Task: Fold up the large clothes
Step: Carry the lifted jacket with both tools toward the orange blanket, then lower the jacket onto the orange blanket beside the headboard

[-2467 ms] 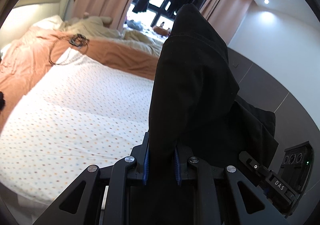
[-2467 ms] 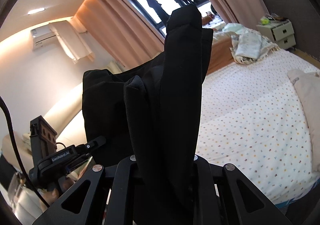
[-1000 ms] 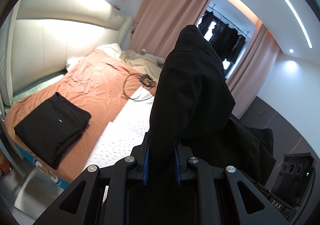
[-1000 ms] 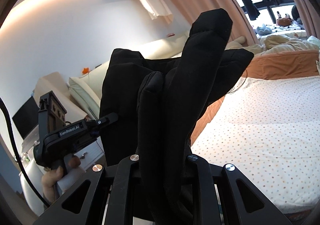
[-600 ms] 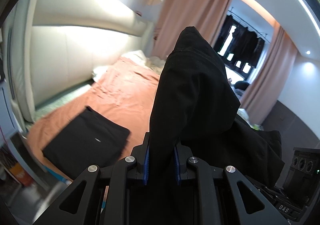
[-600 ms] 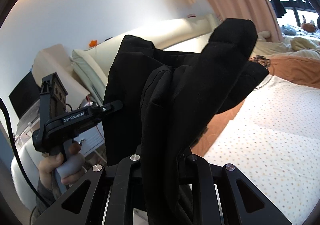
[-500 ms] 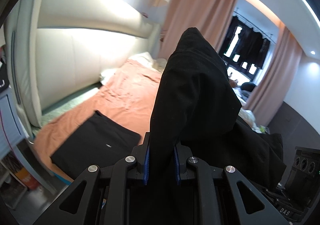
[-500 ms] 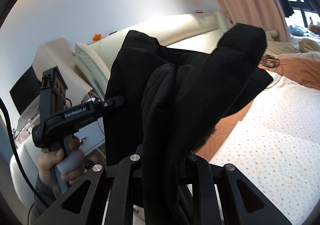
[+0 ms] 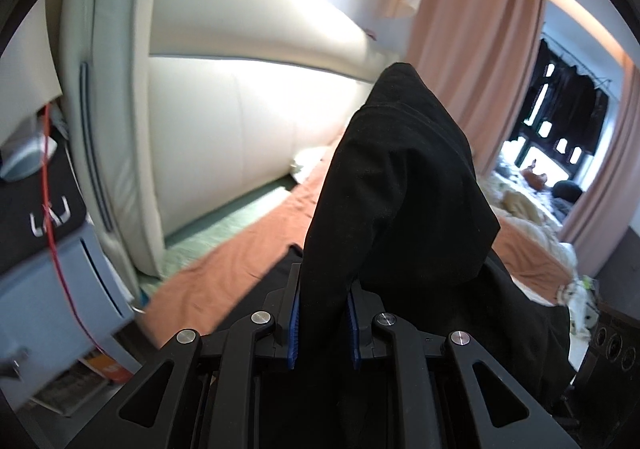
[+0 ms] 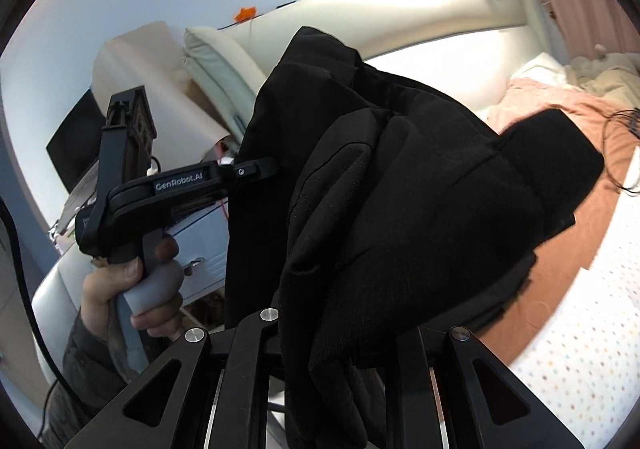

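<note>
Reading "GenRobot.AI" on the left gripper (image 10: 256,169), both sets of jaws pinch the black garment (image 9: 400,189) (image 10: 400,209).

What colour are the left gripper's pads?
Blue pads, clearest in the left wrist view.

Your left wrist camera sits just behind its hand-held gripper (image 9: 323,323), tilted down toward the cream headboard (image 9: 224,121) and the bed's orange sheet (image 9: 224,273). Your right wrist camera looks leftward, close on the black garment (image 10: 400,217). Both views share garment, headboard and orange sheet.
</note>
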Demonstrator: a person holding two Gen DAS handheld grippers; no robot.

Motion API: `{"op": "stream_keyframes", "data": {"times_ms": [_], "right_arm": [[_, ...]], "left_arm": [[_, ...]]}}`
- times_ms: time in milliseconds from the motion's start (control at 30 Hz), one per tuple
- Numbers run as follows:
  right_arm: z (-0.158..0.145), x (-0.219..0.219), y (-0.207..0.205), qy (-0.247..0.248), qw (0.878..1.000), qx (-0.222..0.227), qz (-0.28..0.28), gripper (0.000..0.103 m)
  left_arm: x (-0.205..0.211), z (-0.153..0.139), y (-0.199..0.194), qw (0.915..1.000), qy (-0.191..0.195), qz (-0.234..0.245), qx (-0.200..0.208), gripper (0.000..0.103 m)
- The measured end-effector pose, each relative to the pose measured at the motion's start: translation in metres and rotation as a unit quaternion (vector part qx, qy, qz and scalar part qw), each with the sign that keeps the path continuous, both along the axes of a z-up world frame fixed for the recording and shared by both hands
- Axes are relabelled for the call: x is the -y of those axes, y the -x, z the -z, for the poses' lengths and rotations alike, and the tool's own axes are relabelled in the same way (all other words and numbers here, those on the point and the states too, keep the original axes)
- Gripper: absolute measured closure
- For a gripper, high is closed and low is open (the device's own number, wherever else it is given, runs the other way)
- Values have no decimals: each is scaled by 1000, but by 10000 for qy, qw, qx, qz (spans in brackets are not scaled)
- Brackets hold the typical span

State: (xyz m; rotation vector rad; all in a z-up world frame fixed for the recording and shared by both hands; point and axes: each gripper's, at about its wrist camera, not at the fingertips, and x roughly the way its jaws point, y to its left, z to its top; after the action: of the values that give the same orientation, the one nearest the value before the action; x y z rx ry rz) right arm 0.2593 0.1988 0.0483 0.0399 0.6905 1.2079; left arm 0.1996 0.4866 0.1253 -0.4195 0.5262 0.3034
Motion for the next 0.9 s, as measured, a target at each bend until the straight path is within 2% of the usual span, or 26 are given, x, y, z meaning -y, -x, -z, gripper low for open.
{"op": "stream_keyframes", "data": {"times_ms": [200,433,767,800,833,900], "right_arm": [[28,-16,-14,-85,9992,-295,-250,87],[76,-15,-52,101,9974,-702,-98,87],[139,4,-118,189,9925,-1181,239,87],[146,9,-122,186,9917,-1235,292,87],[154,14,-127,182,9906,-1308,350,87],[172,19,-138,221,9887,-1413,446,87]], "left_arm": [[-28,16,-33,9997,-181,-97,-137,85],[-55,62,-88,9990,190,-136,-374,85],[-70,111,-155,9957,255,-328,-826,84],[-70,114,-162,9948,264,-365,-908,79],[-70,118,-165,9941,264,-446,-951,67],[-70,127,-160,9936,204,-675,-882,57]]}}
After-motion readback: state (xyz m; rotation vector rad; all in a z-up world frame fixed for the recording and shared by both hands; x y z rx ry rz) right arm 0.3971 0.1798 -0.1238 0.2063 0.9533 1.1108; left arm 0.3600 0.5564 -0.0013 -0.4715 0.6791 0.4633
